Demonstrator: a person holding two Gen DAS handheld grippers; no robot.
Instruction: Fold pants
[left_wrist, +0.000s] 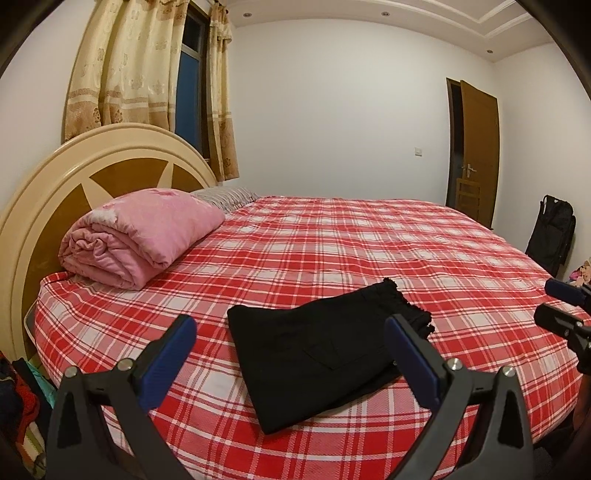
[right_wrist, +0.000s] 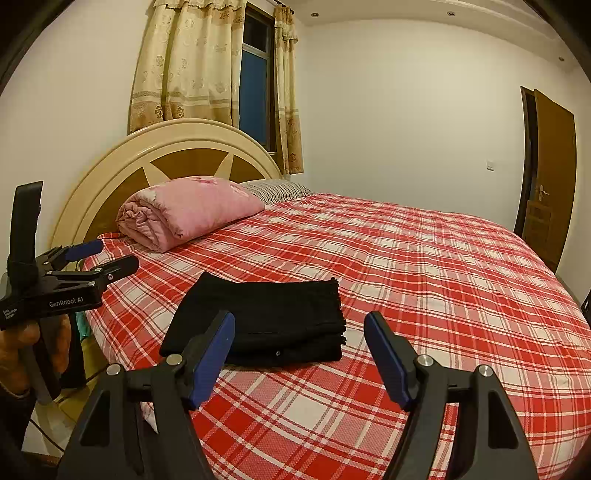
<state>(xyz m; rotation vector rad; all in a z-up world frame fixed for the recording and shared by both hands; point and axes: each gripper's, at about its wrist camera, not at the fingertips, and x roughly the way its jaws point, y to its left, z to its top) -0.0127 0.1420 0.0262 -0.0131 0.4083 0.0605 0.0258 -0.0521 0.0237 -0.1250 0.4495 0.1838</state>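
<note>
The black pants (left_wrist: 325, 354) lie folded into a thick, flat rectangle on the near part of the bed (left_wrist: 424, 251), resting on its red-and-white plaid sheet. Their gathered waistband edge points toward the far right, and a small button shows on the near edge of the stack in the right wrist view.

The left tool (left_wrist: 290, 343) hovers just short of the near edge of the bed, its blue-padded fingers spread wide with nothing between them; it touches neither the pants nor the sheet. The right tool (right_wrist: 299, 341) is held the same way a little to the right, its jaws spread and empty, the folded pants lying beyond its left finger. In the right wrist view the left tool shows from the side at the left edge, with the person's hand (right_wrist: 33, 339) wrapped around its handle.

At the far left of the bed a rolled pink quilt (left_wrist: 144, 236) sits against the rounded cream and brown headboard (left_wrist: 74, 166), with a striped pillow (left_wrist: 225, 195) just behind it. Patterned curtains (left_wrist: 122, 70) hang beside a dark window above, and a brown door (left_wrist: 478, 147) stands ajar in the far right wall.
</note>
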